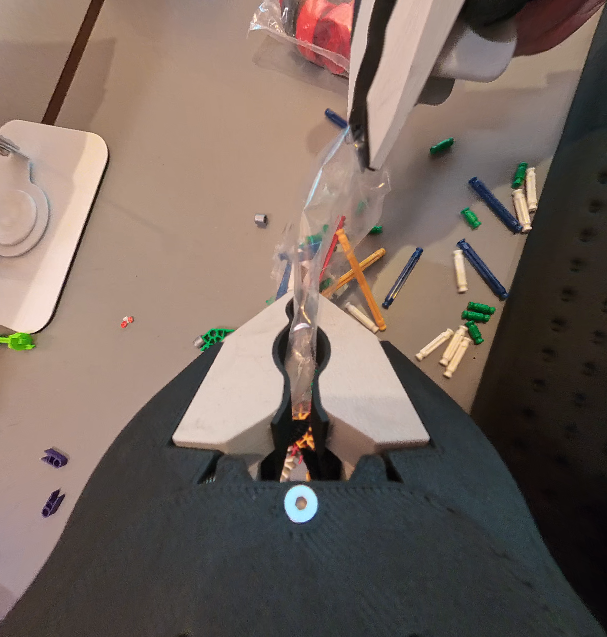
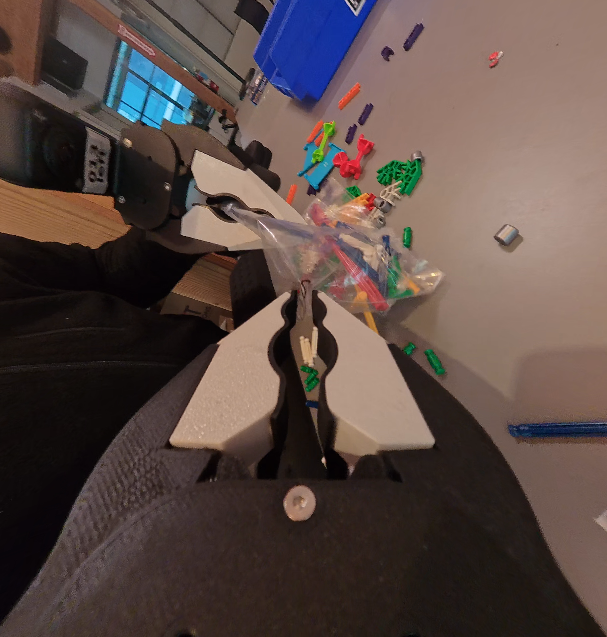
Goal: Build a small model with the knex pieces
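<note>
We see the left gripper (image 1: 304,310) with jaws nearly closed, pinching one edge of a clear bag (image 1: 324,220). The right gripper (image 1: 362,157) has its jaws pressed together on the opposite edge, so the crinkled film hangs stretched between them above the grey desk (image 1: 178,172). Inside the bag (image 2: 350,262) lie thin plastic rods in red, blue, orange and green. Loose on the desk around it are short white rods (image 1: 448,348), ribbed green rods (image 1: 476,315) and long blue rods (image 1: 493,205).
</note>
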Available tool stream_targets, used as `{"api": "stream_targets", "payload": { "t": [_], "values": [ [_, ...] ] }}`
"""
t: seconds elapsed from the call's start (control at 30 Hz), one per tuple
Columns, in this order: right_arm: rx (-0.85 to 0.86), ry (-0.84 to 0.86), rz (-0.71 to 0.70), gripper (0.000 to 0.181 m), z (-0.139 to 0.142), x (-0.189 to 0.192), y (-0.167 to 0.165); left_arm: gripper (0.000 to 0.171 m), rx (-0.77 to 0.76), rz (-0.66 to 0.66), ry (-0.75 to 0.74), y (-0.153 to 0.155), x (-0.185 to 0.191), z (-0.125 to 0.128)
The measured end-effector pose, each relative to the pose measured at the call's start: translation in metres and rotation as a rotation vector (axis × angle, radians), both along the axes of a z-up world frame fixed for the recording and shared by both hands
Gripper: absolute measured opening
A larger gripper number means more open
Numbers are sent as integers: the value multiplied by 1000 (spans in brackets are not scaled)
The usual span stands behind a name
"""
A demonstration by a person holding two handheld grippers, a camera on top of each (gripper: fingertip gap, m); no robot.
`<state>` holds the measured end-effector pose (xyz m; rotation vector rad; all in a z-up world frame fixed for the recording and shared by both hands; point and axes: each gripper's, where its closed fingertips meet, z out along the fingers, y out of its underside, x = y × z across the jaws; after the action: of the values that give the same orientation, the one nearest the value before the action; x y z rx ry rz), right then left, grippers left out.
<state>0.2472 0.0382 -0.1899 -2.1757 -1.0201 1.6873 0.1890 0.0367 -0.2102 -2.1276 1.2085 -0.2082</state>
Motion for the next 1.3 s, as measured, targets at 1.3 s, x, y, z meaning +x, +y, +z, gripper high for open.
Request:
{"api": "stream_targets", "payload": {
  "t": [1.3],
  "values": [
    [702, -296, 150, 50, 15, -28, -11, 0, -45, -223, 243, -2, 9, 34]
  ]
}}
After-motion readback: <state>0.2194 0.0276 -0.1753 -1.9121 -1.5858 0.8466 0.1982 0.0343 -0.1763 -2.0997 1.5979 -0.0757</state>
